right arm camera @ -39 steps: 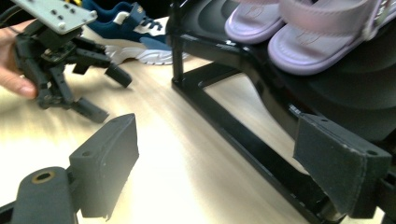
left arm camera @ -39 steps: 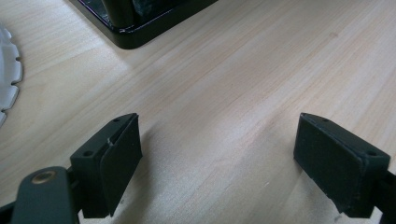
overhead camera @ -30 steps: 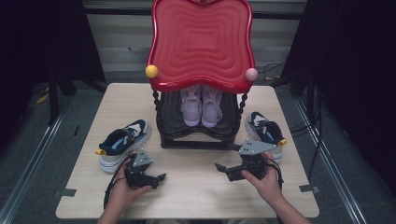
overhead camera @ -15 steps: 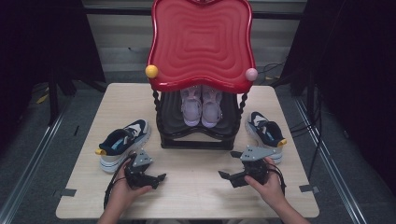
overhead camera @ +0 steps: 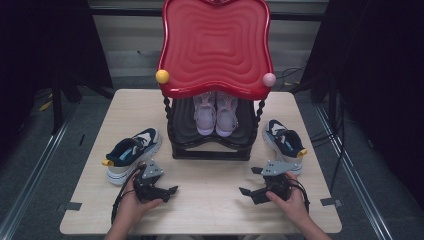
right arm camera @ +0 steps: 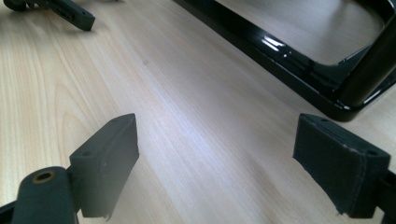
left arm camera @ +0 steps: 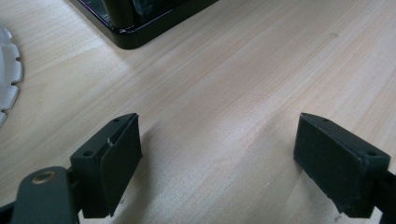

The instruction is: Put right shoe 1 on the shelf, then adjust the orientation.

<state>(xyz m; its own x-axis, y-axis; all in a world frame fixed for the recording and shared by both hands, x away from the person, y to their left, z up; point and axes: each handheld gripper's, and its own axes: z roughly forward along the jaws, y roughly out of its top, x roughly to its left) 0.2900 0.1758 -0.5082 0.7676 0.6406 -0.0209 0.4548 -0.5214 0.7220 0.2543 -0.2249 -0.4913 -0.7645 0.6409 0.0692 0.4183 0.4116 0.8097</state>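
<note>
My left gripper point(overhead camera: 167, 192) rests low over the wooden table point(overhead camera: 210, 200) near its front left, held in a hand, jaws pointing right. In the left gripper view its jaws point(left arm camera: 217, 158) stand open over bare wood. My right gripper point(overhead camera: 248, 181) is at the front right, jaws pointing left and open, with nothing between them point(right arm camera: 215, 163). A black shoe rack point(overhead camera: 210, 150) with a red wavy top point(overhead camera: 215, 45) stands mid-table. A pair of pale pink shoes point(overhead camera: 216, 115) sits on its lower shelf.
A navy and white sneaker point(overhead camera: 131, 154) lies left of the rack and its mate point(overhead camera: 285, 142) lies to the right. The rack's base point(right arm camera: 289, 60) is close ahead of the right gripper. A white sneaker sole point(left arm camera: 7, 70) is at the left gripper view's edge.
The right hand has come down and toward the table's near edge with its gripper, jaws still open. The left gripper has stayed where it was.
</note>
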